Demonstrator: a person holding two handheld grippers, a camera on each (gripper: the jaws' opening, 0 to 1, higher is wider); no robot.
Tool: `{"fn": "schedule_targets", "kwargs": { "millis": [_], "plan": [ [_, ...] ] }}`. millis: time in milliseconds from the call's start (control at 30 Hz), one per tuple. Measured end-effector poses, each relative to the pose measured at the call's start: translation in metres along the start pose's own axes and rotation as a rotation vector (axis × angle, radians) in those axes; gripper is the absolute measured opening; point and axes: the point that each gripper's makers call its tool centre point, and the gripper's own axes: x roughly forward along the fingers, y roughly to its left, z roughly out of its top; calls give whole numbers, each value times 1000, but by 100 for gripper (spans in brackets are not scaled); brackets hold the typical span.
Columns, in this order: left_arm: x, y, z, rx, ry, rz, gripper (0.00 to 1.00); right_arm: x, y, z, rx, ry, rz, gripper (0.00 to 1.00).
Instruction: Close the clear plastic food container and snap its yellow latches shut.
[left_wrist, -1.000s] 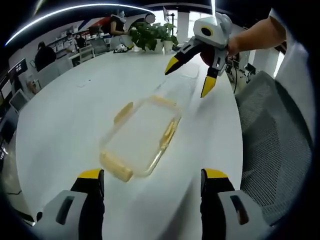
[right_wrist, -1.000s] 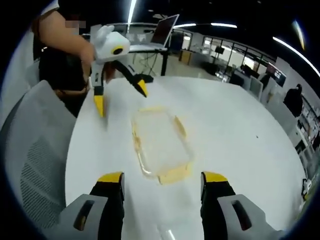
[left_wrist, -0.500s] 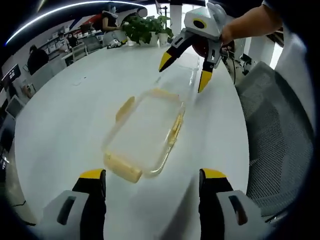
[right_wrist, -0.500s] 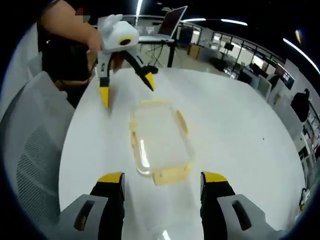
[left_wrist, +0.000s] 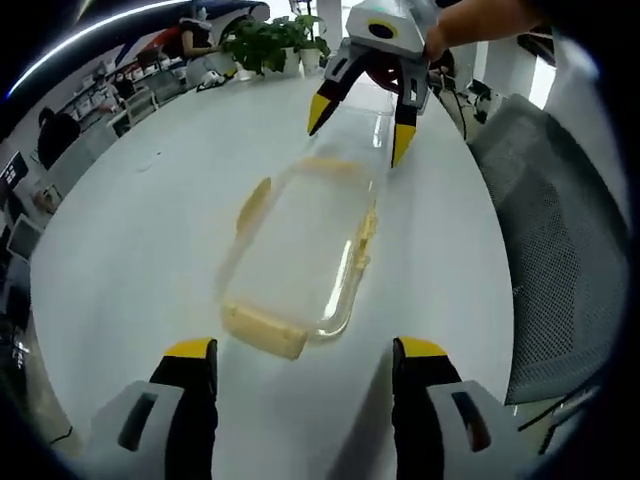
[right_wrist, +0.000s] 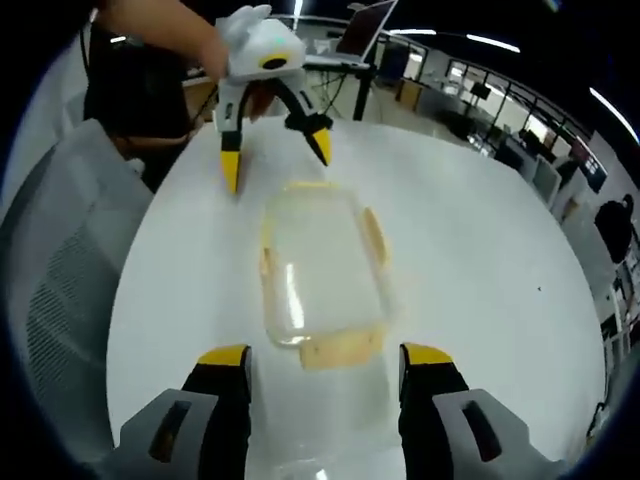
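We can't tell if the container (left_wrist: 300, 250) is fully shut; its clear lid and walls blend together. Latches (right_wrist: 342, 350) look blurred beyond our right gripper (right_wrist: 325, 358) fingertips. A clear object (right_wrist: 300, 466) between them is cut off.

A wide white table (left_wrist: 150, 230) fills the middle of the office. A grey mesh chair (left_wrist: 545, 250) stands just beside it. Potted plants (left_wrist: 265, 45) sit at the far end, a laptop (right_wrist: 365, 30) on a stand beyond.
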Motion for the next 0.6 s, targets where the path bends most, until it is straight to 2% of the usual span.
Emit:
{"fn": "schedule_targets", "kwargs": {
  "millis": [133, 600],
  "plan": [
    [2, 4, 1, 32, 16, -3, 70, 2, -5, 0, 5, 6, 8, 59],
    [7, 20, 3, 119, 72, -29, 67, 14, -10, -5, -58, 72, 56, 58]
  ]
}}
